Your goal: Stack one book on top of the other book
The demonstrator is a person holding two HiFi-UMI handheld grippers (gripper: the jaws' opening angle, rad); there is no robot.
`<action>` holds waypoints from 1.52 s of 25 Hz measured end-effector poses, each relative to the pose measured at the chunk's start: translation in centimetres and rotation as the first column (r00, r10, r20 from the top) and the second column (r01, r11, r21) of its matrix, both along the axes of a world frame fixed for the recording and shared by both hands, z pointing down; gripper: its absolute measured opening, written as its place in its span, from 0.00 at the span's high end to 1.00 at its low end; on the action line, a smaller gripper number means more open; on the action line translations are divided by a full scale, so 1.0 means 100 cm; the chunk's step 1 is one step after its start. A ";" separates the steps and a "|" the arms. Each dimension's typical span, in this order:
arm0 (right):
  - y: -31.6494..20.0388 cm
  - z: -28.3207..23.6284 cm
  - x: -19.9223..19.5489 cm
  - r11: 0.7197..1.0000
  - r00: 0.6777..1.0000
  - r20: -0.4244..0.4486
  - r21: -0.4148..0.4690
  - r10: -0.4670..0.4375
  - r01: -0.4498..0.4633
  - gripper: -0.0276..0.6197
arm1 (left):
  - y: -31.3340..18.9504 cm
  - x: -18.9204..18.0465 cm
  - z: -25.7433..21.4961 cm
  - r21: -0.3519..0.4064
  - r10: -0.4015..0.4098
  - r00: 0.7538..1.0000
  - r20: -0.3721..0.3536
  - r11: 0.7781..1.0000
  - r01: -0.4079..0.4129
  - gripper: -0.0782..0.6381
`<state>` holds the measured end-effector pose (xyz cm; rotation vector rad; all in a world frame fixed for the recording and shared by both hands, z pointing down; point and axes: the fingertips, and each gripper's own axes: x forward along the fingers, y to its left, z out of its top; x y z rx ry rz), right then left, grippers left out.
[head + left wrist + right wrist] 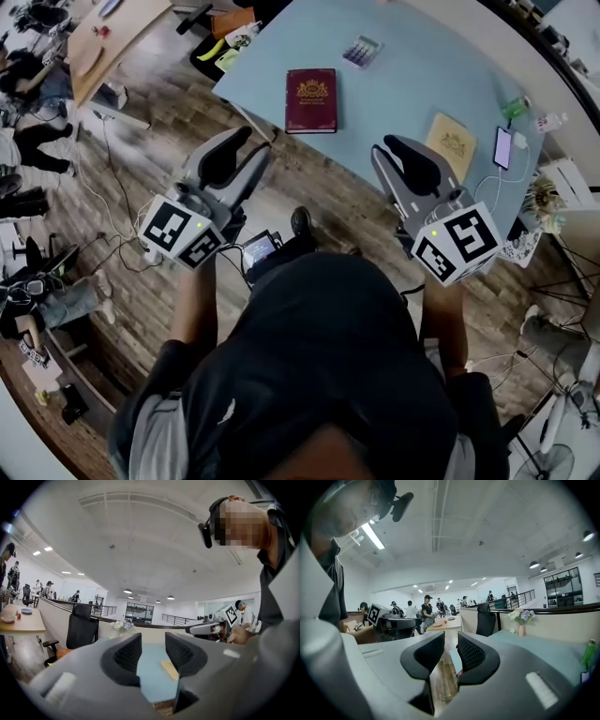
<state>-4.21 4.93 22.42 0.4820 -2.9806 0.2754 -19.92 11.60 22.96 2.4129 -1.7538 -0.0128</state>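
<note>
A maroon book [310, 99] lies flat near the front edge of the light blue table [403, 84]. A tan book [450, 142] lies further right on it, apart from the maroon one. Both grippers hover over the wooden floor just short of the table's edge. My left gripper [246, 141] points toward the maroon book; its jaws stand open and empty [153, 648], and the tan book [169, 669] shows through the gap. My right gripper [386, 148] is beside the tan book, its jaws [451, 651] a narrow gap apart with nothing between them.
A phone on a white cable [503, 147], a green bottle [514, 108] and a small keypad device [362, 50] lie on the table. A vase of flowers [521, 620] stands at its far side, with a black office chair [82, 627] behind. Cables run over the floor [122, 225].
</note>
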 end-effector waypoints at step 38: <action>-0.078 0.022 -0.177 0.998 0.993 -0.098 -0.004 0.059 -0.060 0.85 | -0.077 -0.177 0.043 -0.003 0.031 0.999 0.005 1.000 -0.031 0.60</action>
